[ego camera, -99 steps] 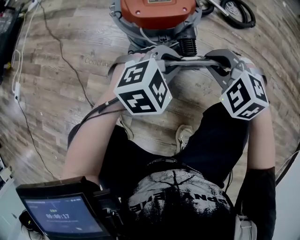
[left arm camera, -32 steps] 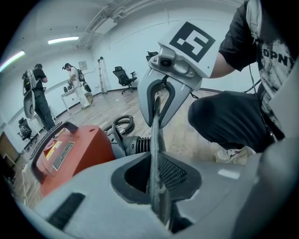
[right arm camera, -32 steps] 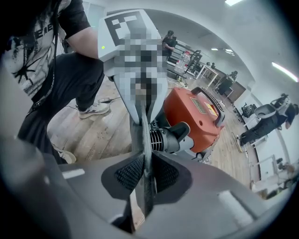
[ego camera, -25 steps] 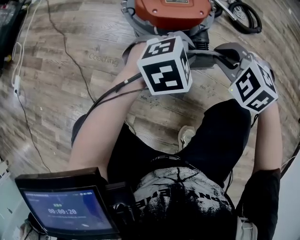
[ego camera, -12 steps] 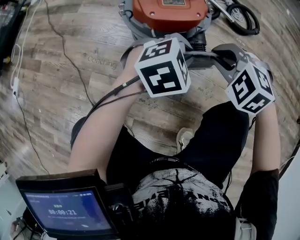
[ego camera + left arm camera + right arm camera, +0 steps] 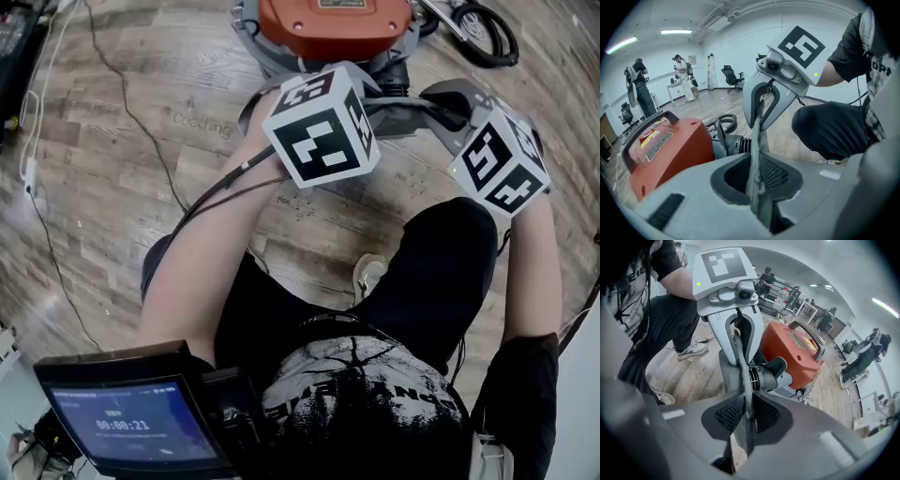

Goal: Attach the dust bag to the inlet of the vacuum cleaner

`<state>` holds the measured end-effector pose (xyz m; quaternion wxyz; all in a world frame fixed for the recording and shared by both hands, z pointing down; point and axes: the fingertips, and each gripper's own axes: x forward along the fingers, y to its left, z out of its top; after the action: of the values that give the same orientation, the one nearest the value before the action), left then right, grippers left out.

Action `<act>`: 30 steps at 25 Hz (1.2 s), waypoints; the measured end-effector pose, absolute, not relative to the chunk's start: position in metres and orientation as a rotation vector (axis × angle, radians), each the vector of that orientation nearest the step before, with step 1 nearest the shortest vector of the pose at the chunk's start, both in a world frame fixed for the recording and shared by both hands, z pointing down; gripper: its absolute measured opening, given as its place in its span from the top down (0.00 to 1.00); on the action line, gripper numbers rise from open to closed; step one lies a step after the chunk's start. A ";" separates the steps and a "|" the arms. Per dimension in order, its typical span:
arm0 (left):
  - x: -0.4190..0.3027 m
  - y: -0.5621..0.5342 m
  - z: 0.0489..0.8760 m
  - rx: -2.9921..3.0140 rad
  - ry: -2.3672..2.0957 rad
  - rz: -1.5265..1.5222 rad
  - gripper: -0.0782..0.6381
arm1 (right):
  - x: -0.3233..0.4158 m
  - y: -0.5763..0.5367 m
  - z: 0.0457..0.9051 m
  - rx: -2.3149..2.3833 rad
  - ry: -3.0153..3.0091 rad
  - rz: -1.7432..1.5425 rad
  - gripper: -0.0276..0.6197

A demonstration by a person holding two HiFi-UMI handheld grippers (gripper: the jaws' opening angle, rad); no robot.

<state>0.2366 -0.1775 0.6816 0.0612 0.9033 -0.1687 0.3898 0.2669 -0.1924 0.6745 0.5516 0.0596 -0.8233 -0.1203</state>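
Observation:
A grey dust bag (image 6: pixel 405 120) is stretched between my two grippers, right in front of the vacuum cleaner (image 6: pixel 333 23), which has an orange top. My left gripper (image 6: pixel 754 180) is shut on one edge of the bag's fabric (image 6: pixel 757 140). On the opposite edge (image 6: pixel 736 366) my right gripper (image 6: pixel 746 416) is shut. The black ribbed inlet (image 6: pixel 765 376) sits just behind the bag, and the fabric touches or nearly touches it. Whether the bag sits over the inlet is hidden. In the head view the marker cubes cover both sets of jaws.
A coiled black hose (image 6: pixel 487 33) lies right of the vacuum. A thin cable (image 6: pixel 131 103) runs across the wood floor at left. The person's knee and shoe (image 6: pixel 373 272) are below the grippers, and a small screen (image 6: pixel 122 422) is at bottom left. People stand far back (image 6: pixel 637 89).
Since the earliest frame both grippers have carried the bag up against the vacuum's inlet, and the left gripper has rolled. Over the last second they have hardly shifted.

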 end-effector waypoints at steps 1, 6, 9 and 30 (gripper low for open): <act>0.238 -0.177 0.683 2.727 -0.505 1.170 0.81 | 0.267 -0.192 0.675 0.145 -1.948 -0.282 0.87; 0.242 -0.178 0.688 2.730 -0.489 1.169 0.81 | 0.269 -0.193 0.676 0.155 -1.956 -0.260 0.87; 0.243 -0.178 0.688 2.729 -0.492 1.168 0.81 | 0.270 -0.194 0.677 0.159 -1.951 -0.258 0.87; 0.245 -0.182 0.692 2.725 -0.530 1.217 0.81 | 0.271 -0.197 0.685 0.137 -1.888 -0.298 0.87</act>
<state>0.2445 -0.1817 0.6916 0.0553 0.8977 -0.1745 0.4008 0.2710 -0.1969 0.6851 0.5751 0.0584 -0.8061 -0.1271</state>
